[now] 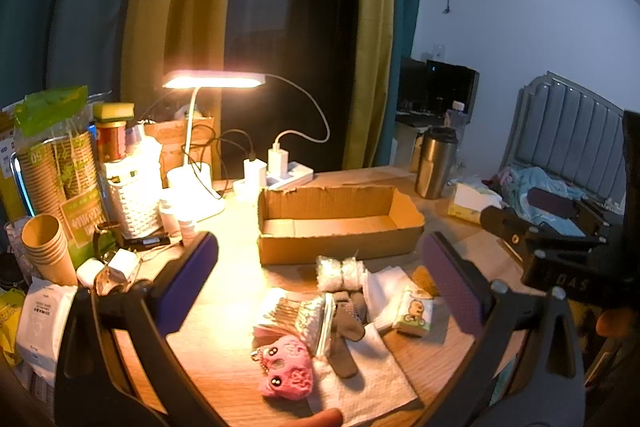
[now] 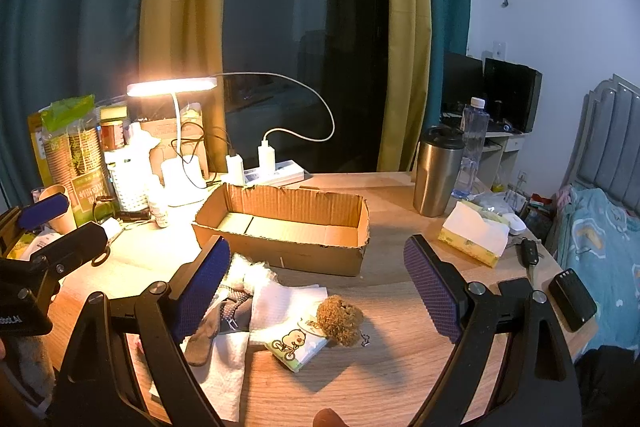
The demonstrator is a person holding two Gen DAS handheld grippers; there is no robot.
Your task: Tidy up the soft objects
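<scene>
An open cardboard box lies mid-table. In front of it lies a heap of soft things on a white paper towel. The heap holds a pink plush keychain, a bag of cotton swabs, a grey glove, a white cotton pack, a duck-print tissue pack and a brown fuzzy ball. My left gripper hangs open above the heap. My right gripper is open too, over the heap's right side. Neither holds anything.
A lit desk lamp and a power strip stand behind the box. Paper cups and a white basket crowd the left. A steel tumbler, tissue box, car key and black device sit on the right.
</scene>
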